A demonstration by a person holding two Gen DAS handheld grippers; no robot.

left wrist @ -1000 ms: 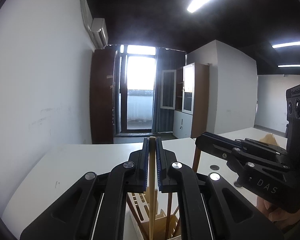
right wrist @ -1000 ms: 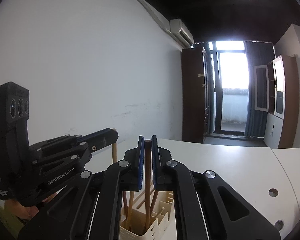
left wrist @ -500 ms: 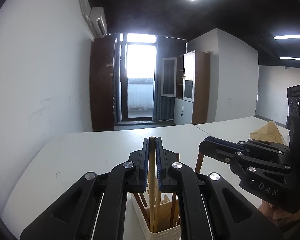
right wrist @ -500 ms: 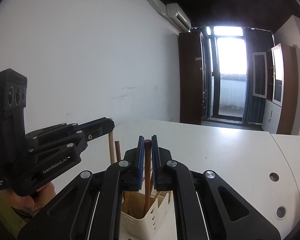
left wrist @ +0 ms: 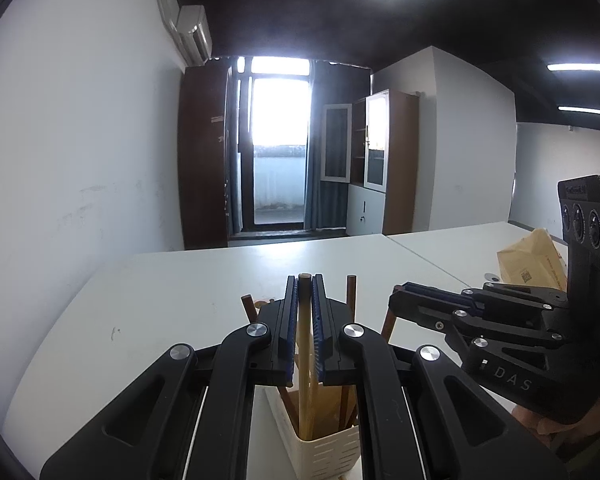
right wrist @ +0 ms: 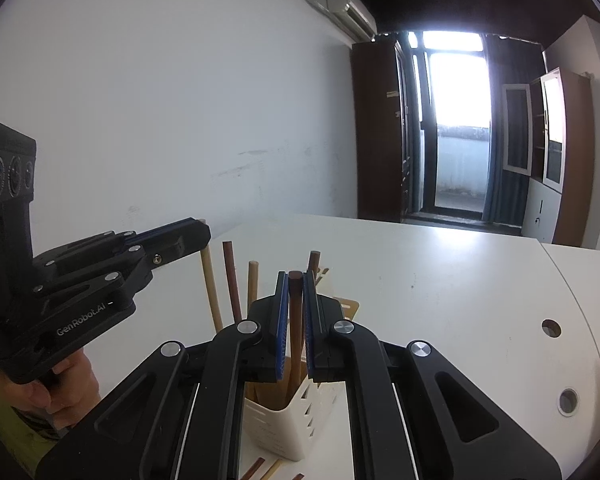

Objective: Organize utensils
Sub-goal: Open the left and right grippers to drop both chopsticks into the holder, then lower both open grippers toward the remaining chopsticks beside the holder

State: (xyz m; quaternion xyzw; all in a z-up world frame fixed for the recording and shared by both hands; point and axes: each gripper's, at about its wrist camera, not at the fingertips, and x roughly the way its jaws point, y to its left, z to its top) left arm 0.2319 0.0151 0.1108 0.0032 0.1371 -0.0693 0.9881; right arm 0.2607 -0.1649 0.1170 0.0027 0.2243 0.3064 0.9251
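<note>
Left wrist view: my left gripper (left wrist: 304, 280) is clenched on a pale wooden chopstick (left wrist: 303, 364), its tip down in the cream utensil holder (left wrist: 328, 452). I'd let go only once it's seated.

Right wrist view: right gripper (right wrist: 295, 276) grips a dark brown chopstick (right wrist: 295, 328) above that holder (right wrist: 278, 428); loose ones lie beside it on the table (right wrist: 440, 280).

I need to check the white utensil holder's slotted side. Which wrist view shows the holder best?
The right wrist view: the white utensil holder shows its rim, a slotted side wall and its base on the table. In the left wrist view the holder sits low between the gripper's arms, only part of its front visible.
</note>
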